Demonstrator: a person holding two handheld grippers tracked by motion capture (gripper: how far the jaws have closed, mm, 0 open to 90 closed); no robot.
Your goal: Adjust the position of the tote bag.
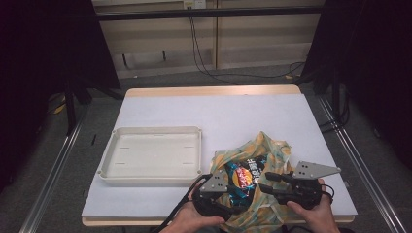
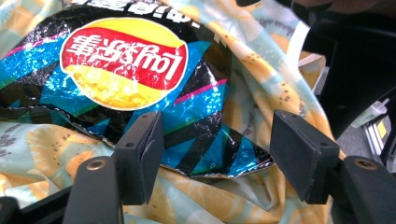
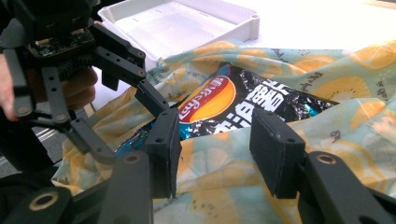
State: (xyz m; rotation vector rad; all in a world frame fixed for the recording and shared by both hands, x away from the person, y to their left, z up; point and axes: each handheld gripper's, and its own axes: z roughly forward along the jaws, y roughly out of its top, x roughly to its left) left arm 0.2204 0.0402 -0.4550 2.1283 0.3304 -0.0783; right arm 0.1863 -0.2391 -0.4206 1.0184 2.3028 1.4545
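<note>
Left gripper [image 2: 217, 156] fingers apart, nothing pinched; right gripper [image 3: 224, 149] fingers likewise apart. Risk: glossy black-blue crisp packet [image 2: 140, 84] sliding out of yellow fruit-print cloth bag [image 3: 327, 140].

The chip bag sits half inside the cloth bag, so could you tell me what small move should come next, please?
Probably nudge the chip bag deeper with the left claw, which stands open at its edge, while the right claw straddles the cloth bag rim.
</note>
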